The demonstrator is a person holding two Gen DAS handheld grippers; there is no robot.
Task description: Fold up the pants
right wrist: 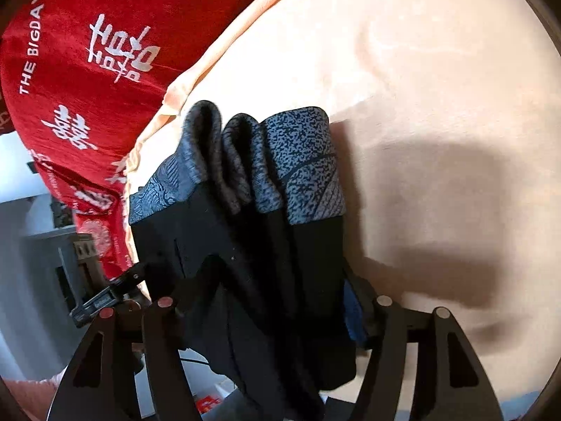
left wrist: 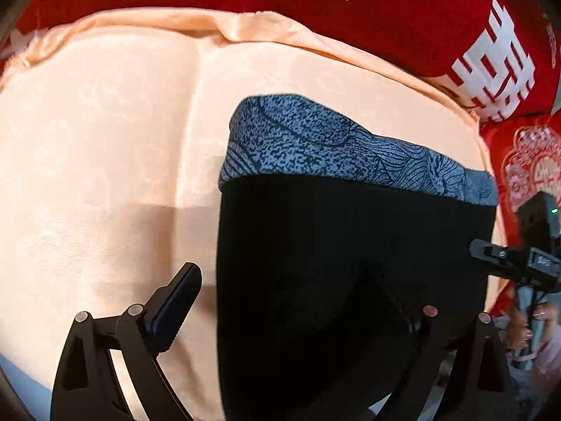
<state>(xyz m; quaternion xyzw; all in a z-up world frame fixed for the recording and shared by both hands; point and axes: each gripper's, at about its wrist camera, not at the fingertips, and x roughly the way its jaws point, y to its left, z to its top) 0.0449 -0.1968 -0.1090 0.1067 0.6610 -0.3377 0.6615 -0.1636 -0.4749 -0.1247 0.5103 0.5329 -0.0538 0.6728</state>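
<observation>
The pants are black with a blue-grey patterned cuff band. They hang in the air above a peach sheet. My left gripper stands wide open: its left finger is clear of the cloth, and its right finger is lost against the black fabric. In the right wrist view the pants hang bunched in folds with their cuffs at the top. My right gripper has the bunched black fabric between its fingers. It also shows at the right edge of the left wrist view.
A red quilt with white characters lies beyond the peach sheet; it also shows in the right wrist view. A room with grey furniture lies at the left. A hand is at the right edge.
</observation>
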